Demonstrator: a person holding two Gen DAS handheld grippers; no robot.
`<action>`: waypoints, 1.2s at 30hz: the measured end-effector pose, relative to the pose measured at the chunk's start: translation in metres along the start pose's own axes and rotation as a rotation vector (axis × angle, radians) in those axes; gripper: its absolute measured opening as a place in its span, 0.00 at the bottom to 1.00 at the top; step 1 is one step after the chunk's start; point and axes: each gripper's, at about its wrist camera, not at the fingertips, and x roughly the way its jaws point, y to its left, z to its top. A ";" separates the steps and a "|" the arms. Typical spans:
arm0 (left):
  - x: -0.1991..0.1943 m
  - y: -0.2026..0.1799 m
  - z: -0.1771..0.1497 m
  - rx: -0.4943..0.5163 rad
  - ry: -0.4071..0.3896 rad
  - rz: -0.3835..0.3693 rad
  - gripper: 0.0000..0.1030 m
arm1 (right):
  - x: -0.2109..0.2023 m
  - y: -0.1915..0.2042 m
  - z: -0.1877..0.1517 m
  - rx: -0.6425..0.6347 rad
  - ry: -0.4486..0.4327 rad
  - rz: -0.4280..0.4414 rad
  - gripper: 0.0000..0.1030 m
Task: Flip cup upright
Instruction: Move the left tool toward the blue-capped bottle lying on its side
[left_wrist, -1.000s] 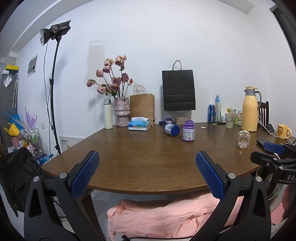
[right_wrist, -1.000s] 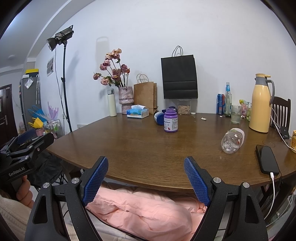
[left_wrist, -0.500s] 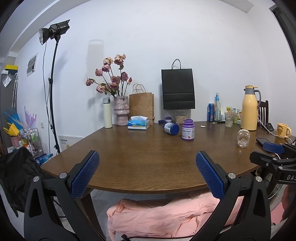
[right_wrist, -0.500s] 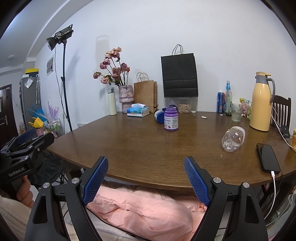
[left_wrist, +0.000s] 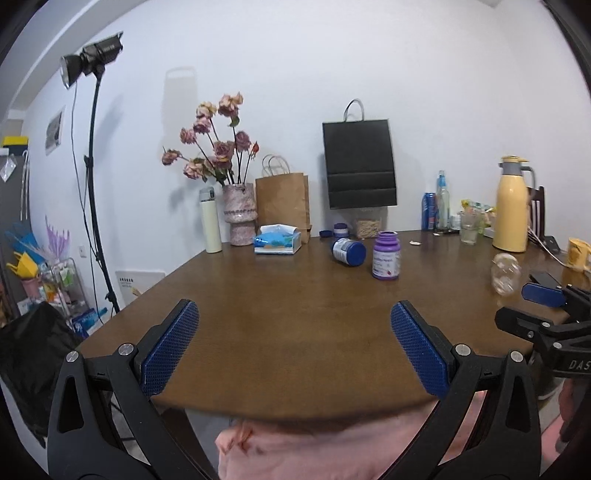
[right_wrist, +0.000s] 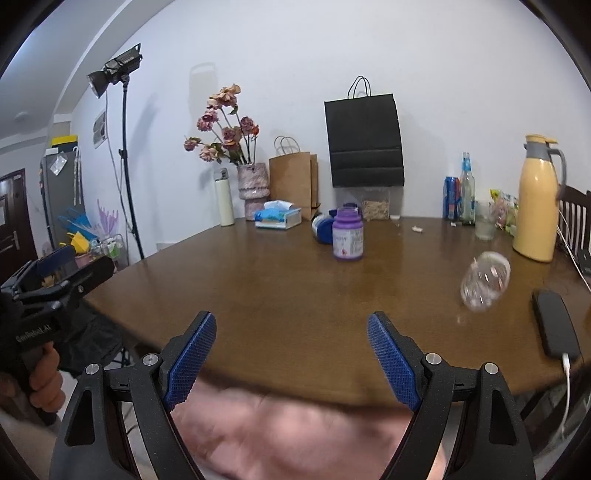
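1. Since a second ago both of my grippers have crept forward over the near edge of the round brown wooden table (right_wrist: 280, 295); the clear glass cup (right_wrist: 484, 281) looms larger in the right wrist view, and nothing on the table has shifted.
2. My right gripper (right_wrist: 291, 356) hangs with its blue-padded jaws wide apart and nothing between them, above the table's near rim.
3. My left gripper (left_wrist: 293, 347) is likewise spread wide and empty, level with the near edge.
4. That cup lies on its side on the right part of the table, well ahead and to the right of the right gripper, apart from both.
5. Just beside it, nearer the edge, lies a black phone (right_wrist: 556, 326) with a white cable plugged in.
6. Behind the cup stands a tall yellow thermos jug with a grey handle (right_wrist: 537, 206).
7. Mid-table I see an upright purple plastic bottle (right_wrist: 347, 234), and touching or just behind it a blue-capped bottle on its side (left_wrist: 347, 251).
8. A pink cloth (left_wrist: 332, 446) lies below the table edge.
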 end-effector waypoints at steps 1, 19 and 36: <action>0.016 0.000 0.012 -0.005 0.022 0.036 1.00 | 0.007 -0.003 0.007 -0.001 0.005 0.013 0.86; 0.299 -0.048 0.135 -0.143 0.507 -0.308 1.00 | 0.213 -0.100 0.197 0.105 0.327 0.102 0.86; 0.547 -0.093 0.077 -0.226 0.958 -0.260 0.80 | 0.409 -0.226 0.207 0.408 0.570 0.021 0.86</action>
